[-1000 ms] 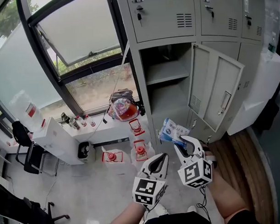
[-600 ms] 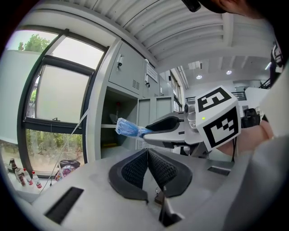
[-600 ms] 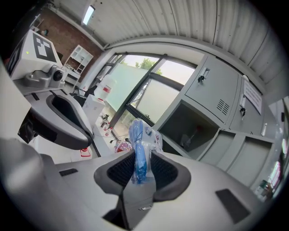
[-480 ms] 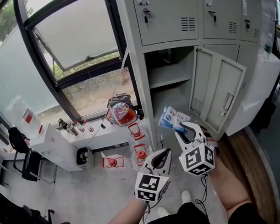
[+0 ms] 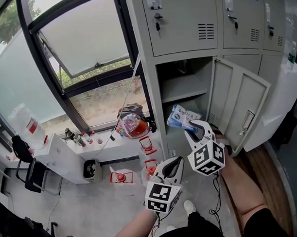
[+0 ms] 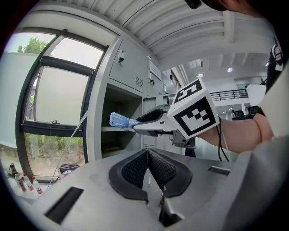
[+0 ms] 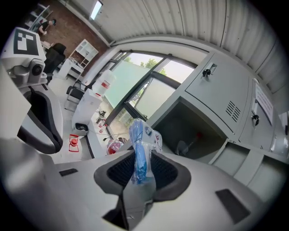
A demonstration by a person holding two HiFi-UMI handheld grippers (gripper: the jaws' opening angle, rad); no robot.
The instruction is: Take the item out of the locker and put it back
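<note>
The left gripper (image 5: 175,162) is nearest, low and to the left of the other one. Its fingers are pressed together at the tips with nothing between them. Up and to the right, the right gripper (image 5: 191,130) has its fingers closed partway on a blue-and-white plastic packet (image 5: 181,117). They pinch it by its near end, so most of it sticks out past the fingertips. In the right gripper view the packet (image 7: 139,149) stands edgewise between the pads.

Just ahead of those fingertips is the open compartment of the locker (image 5: 150,91). The packet is outside it, in front of the lower part of the opening and below the shelf (image 5: 184,94).

Taking the item out looks done. What seems left is putting it back: carry the packet in, set it down, let go and draw the fingers out.

The locker's left post is just left of the packet. The door (image 5: 240,105) is swung wide to the right of the fingers and well apart from them. The front edge of the shelf lies ahead of and above the fingertips. The space under it looks roomy, though its floor is partly hidden behind the packet. The soft free end of the packet would meet any edge first. The left gripper sits below the way in.
</note>
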